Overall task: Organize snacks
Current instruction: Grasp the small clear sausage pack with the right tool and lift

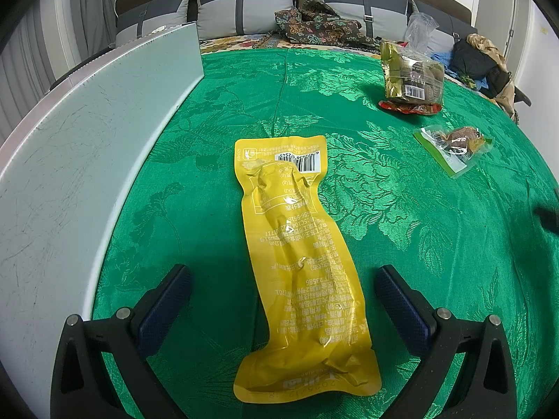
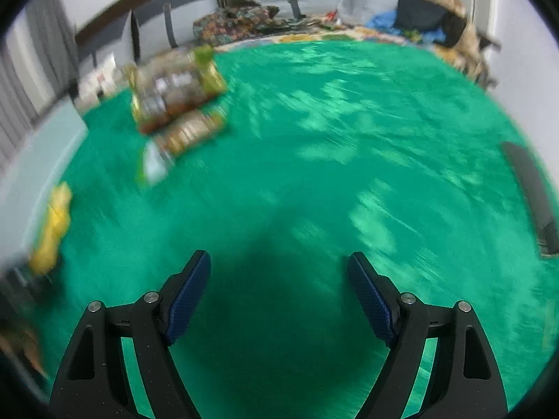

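Green shiny cloth (image 1: pixel 401 209) with a leaf pattern covered the surface. A long yellow pouch (image 1: pixel 297 262), smooth and crinkly, lay flat between the left gripper's (image 1: pixel 283 286) wide-apart fingers, untouched. The right gripper (image 2: pixel 279 269) hung open and empty over bare cloth. The slick, limp pouch could slide or fold if pinched badly.

Green cloth (image 1: pixel 349 209); grey board (image 1: pixel 87 139) leftward; cushions (image 1: pixel 244 7) behind.

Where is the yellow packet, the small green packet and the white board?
Yellow packet (image 1: pixel 300 265), left wrist view, middle of its printed back.
Small green packet (image 1: pixel 454 148), left wrist view, its clear middle.
White board (image 1: pixel 87 146), left wrist view, its flat face.
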### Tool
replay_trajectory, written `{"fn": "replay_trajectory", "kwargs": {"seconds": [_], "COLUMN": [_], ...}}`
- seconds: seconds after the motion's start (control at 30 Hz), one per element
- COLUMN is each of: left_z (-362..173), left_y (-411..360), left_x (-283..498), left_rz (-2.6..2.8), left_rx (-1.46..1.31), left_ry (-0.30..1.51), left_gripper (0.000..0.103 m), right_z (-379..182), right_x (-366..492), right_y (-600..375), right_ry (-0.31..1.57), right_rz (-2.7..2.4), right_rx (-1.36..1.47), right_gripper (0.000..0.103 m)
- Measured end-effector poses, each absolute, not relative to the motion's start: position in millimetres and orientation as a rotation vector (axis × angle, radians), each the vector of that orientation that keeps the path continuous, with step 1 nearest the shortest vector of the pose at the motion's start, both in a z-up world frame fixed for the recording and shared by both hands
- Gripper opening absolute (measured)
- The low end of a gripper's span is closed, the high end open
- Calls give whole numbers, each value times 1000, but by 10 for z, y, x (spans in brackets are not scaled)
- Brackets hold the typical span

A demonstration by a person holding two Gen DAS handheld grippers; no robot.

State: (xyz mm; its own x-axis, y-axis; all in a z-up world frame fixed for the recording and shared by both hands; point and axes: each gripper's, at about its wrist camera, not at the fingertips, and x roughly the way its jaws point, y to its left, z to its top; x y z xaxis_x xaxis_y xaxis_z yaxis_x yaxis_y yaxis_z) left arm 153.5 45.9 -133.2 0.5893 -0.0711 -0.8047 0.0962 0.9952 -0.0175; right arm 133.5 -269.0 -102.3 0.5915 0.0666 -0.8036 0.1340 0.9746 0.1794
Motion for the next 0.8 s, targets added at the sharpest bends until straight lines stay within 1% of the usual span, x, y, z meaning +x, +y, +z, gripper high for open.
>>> {"fn": "replay_trajectory", "kwargs": {"seconds": [0.07, 0.2, 0.27, 0.33, 0.4, 0.43, 0.47, 0.5, 0.63, 0.7, 0.8], "left_z": [-1333, -1332, -1335, -1335, -1336, -1336, -1334, -1333, -1334, -1335, -1335], "left_y": [460, 459, 460, 460, 461, 459, 460, 460, 460, 460, 461], "left_x": [1536, 1536, 1537, 1539, 1539, 1540, 1540, 1539, 1540, 1541, 1542], "left_rz": [-98, -98, -98, -98, -98, -99, -99, -99, -98, -98, -98], "left_rx": [29, 28, 28, 28, 28, 28, 28, 28, 28, 28, 28], "left_ry": [936, 935, 936, 936, 936, 936, 936, 936, 936, 936, 936], "left_gripper": [103, 103, 103, 103, 103, 103, 103, 103, 103, 103, 103], "right_z": [-959, -1075, -1072, -1091, -1083, -1084, -1081, -1075, -1076, -1082, -1080], "right_x": [1643, 2253, 2467, 2623, 2751, 2786, 2781, 2749, 2538, 2413, 2102], "right_y": [-2645, -2452, -2380, -2306, -2152, -2052, -2001, -1977, -2041, -2095, -2148], "right_ry": [938, 987, 950, 952, 977, 1002, 1007, 994, 993, 1013, 1036], "right_rz": [12, 1, -81, -104, -156, -174, -187, -162, -46, 37, 189], "right_rx": [396, 567, 567, 560, 431, 338, 278, 249, 192, 169, 105], "right_gripper": [84, 82, 82, 81, 80, 77, 61, 53, 50, 45, 44]}}
